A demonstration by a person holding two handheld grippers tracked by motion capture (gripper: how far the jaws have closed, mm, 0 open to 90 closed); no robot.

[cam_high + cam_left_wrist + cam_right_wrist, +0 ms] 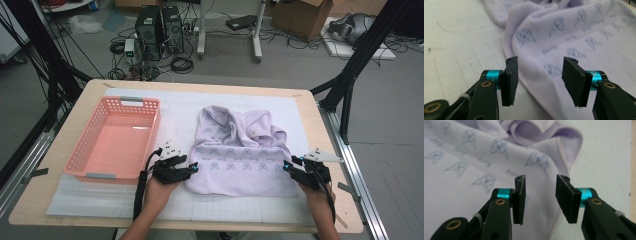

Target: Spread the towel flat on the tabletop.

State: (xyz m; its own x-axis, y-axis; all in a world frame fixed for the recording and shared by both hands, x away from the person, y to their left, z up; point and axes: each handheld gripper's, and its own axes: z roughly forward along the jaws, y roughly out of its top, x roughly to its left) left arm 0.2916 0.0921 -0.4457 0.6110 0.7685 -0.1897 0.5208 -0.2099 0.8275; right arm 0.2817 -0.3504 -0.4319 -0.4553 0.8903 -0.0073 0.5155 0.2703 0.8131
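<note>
I am holding both pairs of jaws released, with nothing pinched: my left gripper [194, 169] is facing the left edge of the lilac towel [240, 155], my right gripper [287, 166] its right edge. The towel is lying between them on the table [65, 145], its long side running across.

The lilac towel [240, 162] is soft, matt fleecy cloth with a fine ribbed nap, a stitched hem and faded grey-blue prints, while the basket [80, 150] near the table's left edge is glossy pink perforated plastic. The left gripper [540, 75] and right gripper [540, 195] have matt black pads, rough at the edges, glossy black arms, shiny teal collars that look like anodised metal, and brass-coloured rivets. The table [330, 200] shows pale matt wood at its edges under a white gridded mat [240, 205], probably paper or thin plastic.
</note>
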